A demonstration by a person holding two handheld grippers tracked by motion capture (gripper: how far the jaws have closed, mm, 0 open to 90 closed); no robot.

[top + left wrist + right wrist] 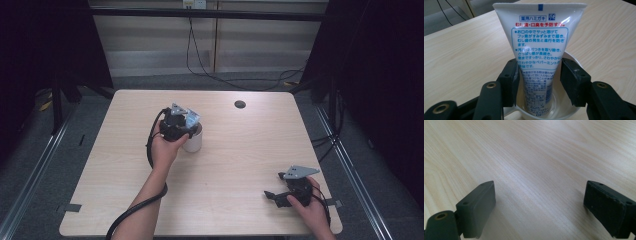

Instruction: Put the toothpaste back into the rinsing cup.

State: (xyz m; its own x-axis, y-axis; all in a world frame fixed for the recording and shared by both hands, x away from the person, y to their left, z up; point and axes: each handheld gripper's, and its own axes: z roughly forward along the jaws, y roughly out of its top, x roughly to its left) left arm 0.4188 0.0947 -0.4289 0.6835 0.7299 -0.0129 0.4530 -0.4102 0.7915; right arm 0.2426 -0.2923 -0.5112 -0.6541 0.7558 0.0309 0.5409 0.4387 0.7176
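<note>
Right gripper (272, 196) low over the tabletop's near right corner, jaws spread wide on nothing; left gripper (537, 75) at the cup.

The left gripper's jaws straddle a white toothpaste tube (537, 50) printed in Japanese: one jaw touches it, the other stands just clear, so the grip is loose at most. The tube stands cap-down, crimped end up, inside a white cup (571, 110) left of the tabletop's centre (192, 140). The light wood tabletop (240, 165) has one dark round hole (240, 104) near its far edge. Behind it run a grey floor, black cables and pale wall panels. One tube, one cup, two grippers.
</note>
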